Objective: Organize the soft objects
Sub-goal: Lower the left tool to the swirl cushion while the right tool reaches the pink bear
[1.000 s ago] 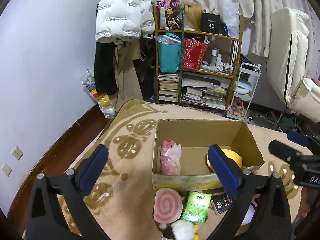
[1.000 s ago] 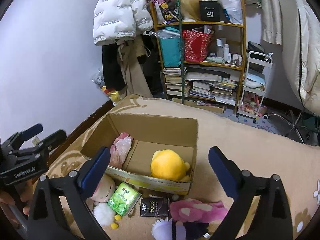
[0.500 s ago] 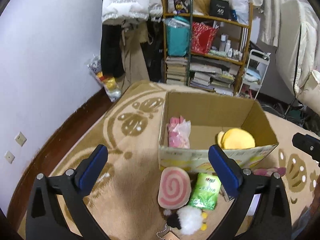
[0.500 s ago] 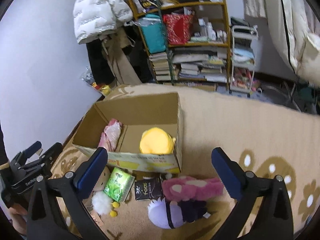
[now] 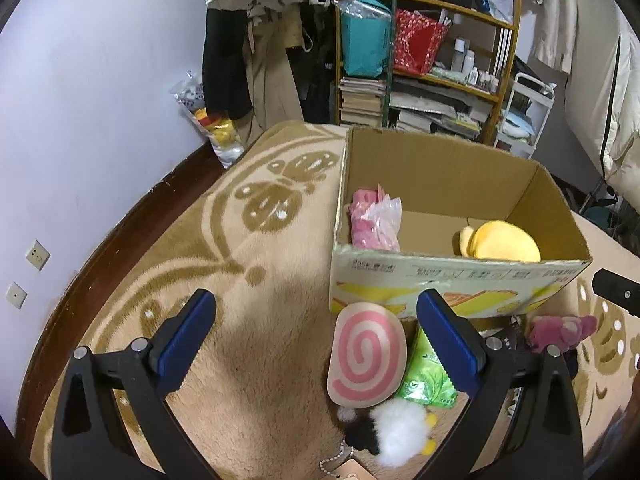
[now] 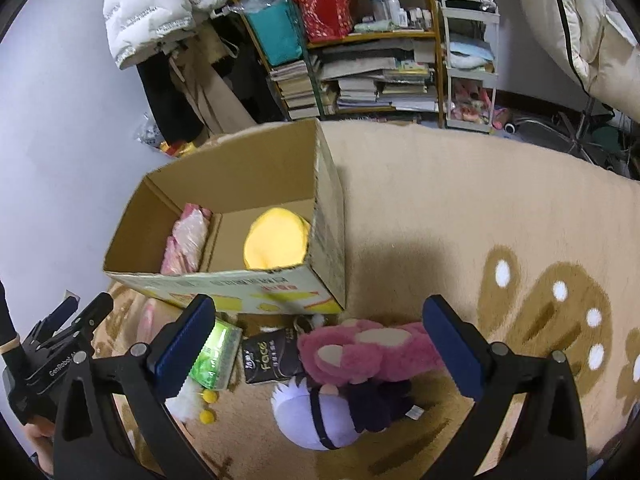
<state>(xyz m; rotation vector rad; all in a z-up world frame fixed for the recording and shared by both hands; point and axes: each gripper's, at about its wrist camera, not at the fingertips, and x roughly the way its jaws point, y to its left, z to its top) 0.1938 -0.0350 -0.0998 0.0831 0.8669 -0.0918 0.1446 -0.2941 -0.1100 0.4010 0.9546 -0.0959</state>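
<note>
The left tool (image 5: 316, 330) hung over the carpet (image 5: 248, 264) with its blue pads spread wide and nothing between them. The right tool (image 6: 314, 338) was just as wide and empty, poised above the heap of soft things in front of the cardboard box (image 6: 224, 284).

The box stood open on the carpet. Inside it, against one side, lay a pink bundle in a clear plastic bag (image 5: 374, 224); toward the other side sat a yellow plush (image 5: 504, 242), resting on the box floor near the front wall. The two were well apart.

Outside, touching the front wall of the box, a round pink-and-cream spiral cushion (image 5: 366, 356) lay flat. Just beside it was a green tissue pack (image 5: 428, 376), partly hidden behind the left tool's pad. Below these lay a small black-and-white fluffy toy (image 5: 392, 430) with yellow bits and a bead chain.

From the right wrist view, a black tissue pack (image 6: 270, 362) lay next to the green pack, and a pink plush (image 6: 360, 352) sprawled beside it, overlapping a pale purple plush (image 6: 308, 416) with a dark band round it. Both plush toys lay between the right tool's pads in the view, though not touched by them.

Behind the box stood a crowded shelf (image 6: 360, 40) of books and bags, and a white puffy jacket (image 6: 148, 8) hung by the wall.
</note>
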